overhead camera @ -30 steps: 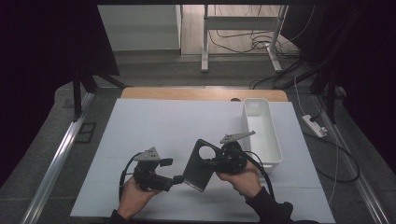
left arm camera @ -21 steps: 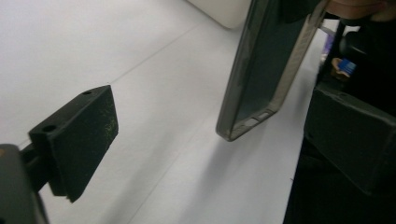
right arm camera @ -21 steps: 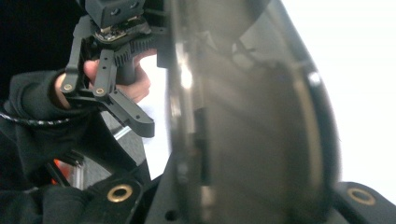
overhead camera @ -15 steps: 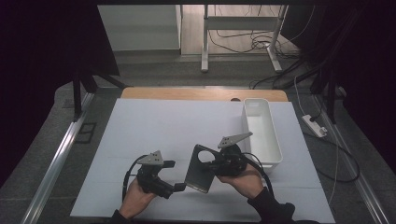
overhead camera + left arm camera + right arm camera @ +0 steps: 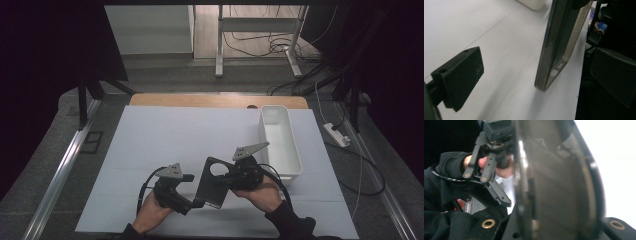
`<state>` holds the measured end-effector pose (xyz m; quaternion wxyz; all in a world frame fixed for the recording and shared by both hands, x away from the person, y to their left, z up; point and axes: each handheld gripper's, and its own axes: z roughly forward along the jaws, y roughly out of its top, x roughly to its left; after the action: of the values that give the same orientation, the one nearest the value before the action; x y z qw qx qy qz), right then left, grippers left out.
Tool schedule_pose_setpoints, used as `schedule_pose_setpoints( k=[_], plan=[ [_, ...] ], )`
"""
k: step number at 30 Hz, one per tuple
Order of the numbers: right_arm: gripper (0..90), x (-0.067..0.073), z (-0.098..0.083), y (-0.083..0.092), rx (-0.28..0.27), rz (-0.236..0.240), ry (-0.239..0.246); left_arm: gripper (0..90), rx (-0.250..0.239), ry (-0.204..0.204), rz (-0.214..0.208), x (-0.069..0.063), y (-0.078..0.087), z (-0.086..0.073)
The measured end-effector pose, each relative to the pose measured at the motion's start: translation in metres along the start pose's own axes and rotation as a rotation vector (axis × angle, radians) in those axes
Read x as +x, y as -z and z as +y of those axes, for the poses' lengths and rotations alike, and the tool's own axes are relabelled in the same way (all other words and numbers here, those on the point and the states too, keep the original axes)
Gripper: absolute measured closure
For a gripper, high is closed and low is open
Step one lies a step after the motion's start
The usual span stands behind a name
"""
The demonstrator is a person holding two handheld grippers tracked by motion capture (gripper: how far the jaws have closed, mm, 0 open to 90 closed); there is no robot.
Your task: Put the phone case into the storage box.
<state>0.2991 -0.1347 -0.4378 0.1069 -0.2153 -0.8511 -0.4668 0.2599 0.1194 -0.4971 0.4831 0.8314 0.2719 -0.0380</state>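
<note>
Lab: white-covered table [image 5: 150, 145], dark curtains [image 5: 45, 75], floor cables [image 5: 260, 47].

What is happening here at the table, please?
A person works with two claws over a white table. The right claw is shut on a dark phone case, holding it upright. The left claw has just opened; its pads stand apart on either side of the case's lower edge without pressing it. A white bin sits at the right.

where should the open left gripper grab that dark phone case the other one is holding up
Grip the dark, flat phone case at its free lower edge, coming from the person's left. It stands on edge on the white mat, right gripper clamped near the camera cutout, and its thin rim already sits between the left gripper's open pads.
</note>
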Motion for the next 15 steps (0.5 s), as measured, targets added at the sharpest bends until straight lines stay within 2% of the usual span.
schedule_pose_setpoints(
  k=[7,11,12,15],
  plan=[
    [85.2,0.006,0.002,-0.005,0.007,0.05,0.027,0.1,0.032,-0.036,-0.017,-0.005,-0.008,0.004],
    [85.2,0.008,0.002,-0.006,0.018,0.062,0.036,3.6,0.058,-0.063,-0.003,-0.01,-0.01,0.006],
    [85.3,0.008,0.002,-0.007,0.018,0.063,0.04,5.0,0.063,-0.074,0.004,-0.011,-0.01,0.006],
    [85.3,0.008,0.002,-0.007,0.018,0.067,0.044,18.7,0.058,-0.096,-0.005,-0.014,-0.008,0.006]
  ],
)
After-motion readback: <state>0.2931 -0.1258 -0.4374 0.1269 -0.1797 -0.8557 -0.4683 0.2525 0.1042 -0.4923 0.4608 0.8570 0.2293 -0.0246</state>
